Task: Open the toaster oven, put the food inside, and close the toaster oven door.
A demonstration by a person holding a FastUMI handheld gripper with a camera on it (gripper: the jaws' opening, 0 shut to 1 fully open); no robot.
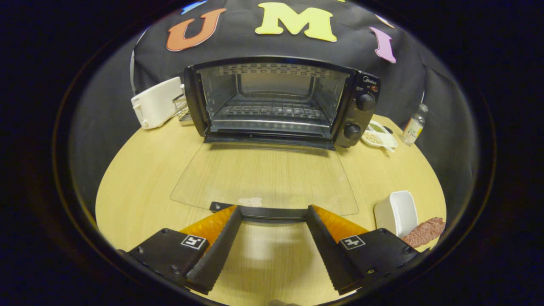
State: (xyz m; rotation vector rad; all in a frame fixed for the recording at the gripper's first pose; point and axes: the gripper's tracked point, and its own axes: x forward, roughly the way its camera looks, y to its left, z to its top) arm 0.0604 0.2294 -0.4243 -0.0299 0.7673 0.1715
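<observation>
Spread wide astride the door handle (259, 211), the tool (274, 214) grips nothing, so with the toaster oven (280, 102) open, it should probably swing right toward the meat (425, 231) beside the white dish (397, 212) on the desk (140, 187).

Toaster oven (361, 114) panel: small brand mark above the knobs, too fine for me to read.
Bottle (414, 126) label: print I can't make out.
My gripper (272, 209): fingers spread apart, each carrying a square coded marker (193, 241), no words.
</observation>
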